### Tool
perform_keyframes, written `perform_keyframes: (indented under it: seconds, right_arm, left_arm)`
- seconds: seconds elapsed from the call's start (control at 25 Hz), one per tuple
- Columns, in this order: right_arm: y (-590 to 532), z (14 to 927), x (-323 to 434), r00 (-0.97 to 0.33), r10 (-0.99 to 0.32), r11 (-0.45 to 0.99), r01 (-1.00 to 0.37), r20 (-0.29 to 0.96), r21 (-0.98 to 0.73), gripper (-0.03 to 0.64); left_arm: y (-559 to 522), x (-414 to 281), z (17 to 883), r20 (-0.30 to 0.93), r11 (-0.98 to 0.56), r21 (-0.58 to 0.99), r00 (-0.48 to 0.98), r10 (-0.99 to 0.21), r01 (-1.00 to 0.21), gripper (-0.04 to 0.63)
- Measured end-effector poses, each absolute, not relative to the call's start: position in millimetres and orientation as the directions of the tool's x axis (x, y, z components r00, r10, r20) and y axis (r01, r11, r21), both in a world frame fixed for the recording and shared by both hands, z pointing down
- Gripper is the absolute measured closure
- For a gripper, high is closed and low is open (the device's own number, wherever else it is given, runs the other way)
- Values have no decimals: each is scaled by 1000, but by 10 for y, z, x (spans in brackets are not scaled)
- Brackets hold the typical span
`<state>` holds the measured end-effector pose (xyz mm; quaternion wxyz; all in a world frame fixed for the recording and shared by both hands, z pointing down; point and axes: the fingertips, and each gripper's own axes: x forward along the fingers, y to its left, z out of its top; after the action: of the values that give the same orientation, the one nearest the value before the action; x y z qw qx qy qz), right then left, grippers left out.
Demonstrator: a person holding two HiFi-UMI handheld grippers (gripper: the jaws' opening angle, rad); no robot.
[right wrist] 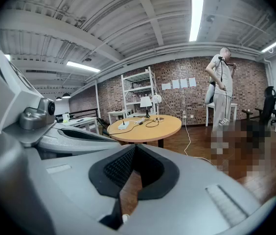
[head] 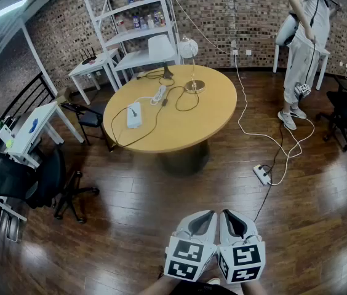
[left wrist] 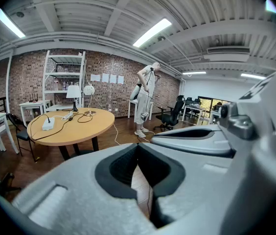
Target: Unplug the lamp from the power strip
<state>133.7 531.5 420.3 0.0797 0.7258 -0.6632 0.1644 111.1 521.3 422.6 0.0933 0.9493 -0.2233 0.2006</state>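
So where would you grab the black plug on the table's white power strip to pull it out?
Probably take the plug by its body, coming from straight above. The strip lies flat on the table and the plug stands up from it, so it should pull out upward. Its exact shape is too small to make out.

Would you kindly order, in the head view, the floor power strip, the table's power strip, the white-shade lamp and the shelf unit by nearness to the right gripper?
From the right gripper:
1. Floor power strip, ahead, slightly right.
2. Table power strip, left on the table.
3. White-shade lamp, far edge.
4. Shelf unit, farthest back, left.
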Motion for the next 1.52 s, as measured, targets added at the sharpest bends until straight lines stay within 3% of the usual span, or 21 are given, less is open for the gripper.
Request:
perform_keyframes:
  seconds: [0.92, 1.52]
  right_arm:
    - [2631, 4216, 1255, 133, -900, -170, -984, 414, -54, 612]
    - [1715, 4292, 1073, 33, -903, -63, -996, 428, -55, 612]
  left_arm:
    - [2521, 1047, 4239, 424, -907, 137, 851, -310, -399, 594]
    - [1621, 828, 4328, 439, -854, 150, 807, -394, -498, 594]
